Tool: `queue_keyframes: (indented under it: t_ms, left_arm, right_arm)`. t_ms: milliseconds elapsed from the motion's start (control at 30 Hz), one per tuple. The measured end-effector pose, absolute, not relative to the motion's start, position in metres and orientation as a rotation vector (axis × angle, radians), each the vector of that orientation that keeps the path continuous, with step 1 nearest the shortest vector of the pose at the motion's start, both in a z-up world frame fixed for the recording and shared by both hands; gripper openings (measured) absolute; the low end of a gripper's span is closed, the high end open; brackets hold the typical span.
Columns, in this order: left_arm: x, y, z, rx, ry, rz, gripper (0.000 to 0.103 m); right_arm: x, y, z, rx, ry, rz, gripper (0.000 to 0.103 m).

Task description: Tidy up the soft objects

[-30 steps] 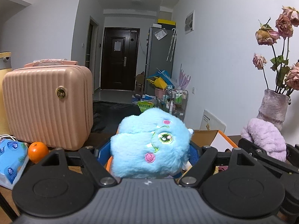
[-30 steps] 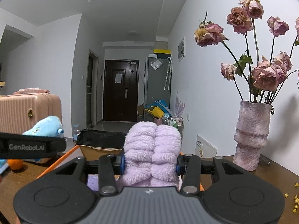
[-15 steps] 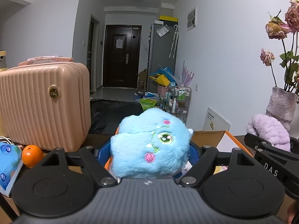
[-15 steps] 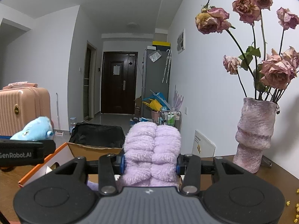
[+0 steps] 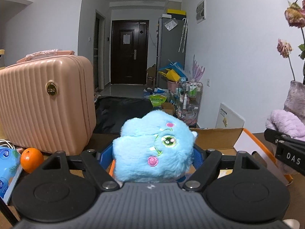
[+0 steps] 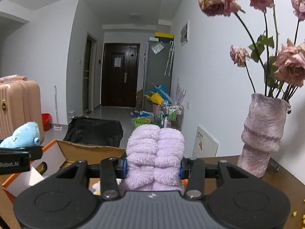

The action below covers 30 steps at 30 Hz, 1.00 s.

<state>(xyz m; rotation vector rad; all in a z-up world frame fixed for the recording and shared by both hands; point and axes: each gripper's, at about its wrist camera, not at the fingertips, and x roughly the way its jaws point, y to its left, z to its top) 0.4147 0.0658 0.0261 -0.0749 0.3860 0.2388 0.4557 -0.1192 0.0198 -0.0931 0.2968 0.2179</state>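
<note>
My left gripper (image 5: pixel 152 154) is shut on a fluffy blue plush toy (image 5: pixel 154 147) with an embroidered green eye and pink spots. My right gripper (image 6: pixel 153 165) is shut on a folded lilac fuzzy cloth (image 6: pixel 155 154). Both hover over an open cardboard box with orange edges (image 5: pixel 219 136) (image 6: pixel 89 148) on the brown table. In the right wrist view the blue plush (image 6: pixel 22 136) and the left gripper's arm show at the left edge. The lilac cloth (image 5: pixel 284 122) appears at the right of the left wrist view. The box's contents are mostly hidden.
A pink ribbed suitcase (image 5: pixel 47 105) stands at the left, with an orange (image 5: pixel 31 160) and a blue tissue pack (image 5: pixel 7 164) in front of it. A fuzzy mauve vase with dried roses (image 6: pixel 264 139) stands right of the box. Yellow crumbs (image 6: pixel 297 213) lie on the table.
Both grippers have shifted with their loads: the suitcase and vase have slid in view, and more of the box shows below them. Both grips are unchanged.
</note>
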Motion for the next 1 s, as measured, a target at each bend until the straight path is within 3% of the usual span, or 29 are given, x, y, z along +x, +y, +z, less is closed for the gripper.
queue_keyframes:
  t_ms: [1000]
  left_arm:
    - [0.445, 0.062, -0.022, -0.016, 0.465, 0.285, 0.08]
  right_arm:
    - [0.494, -0.114, -0.025, -0.063, 0.414, 0.279, 0.048]
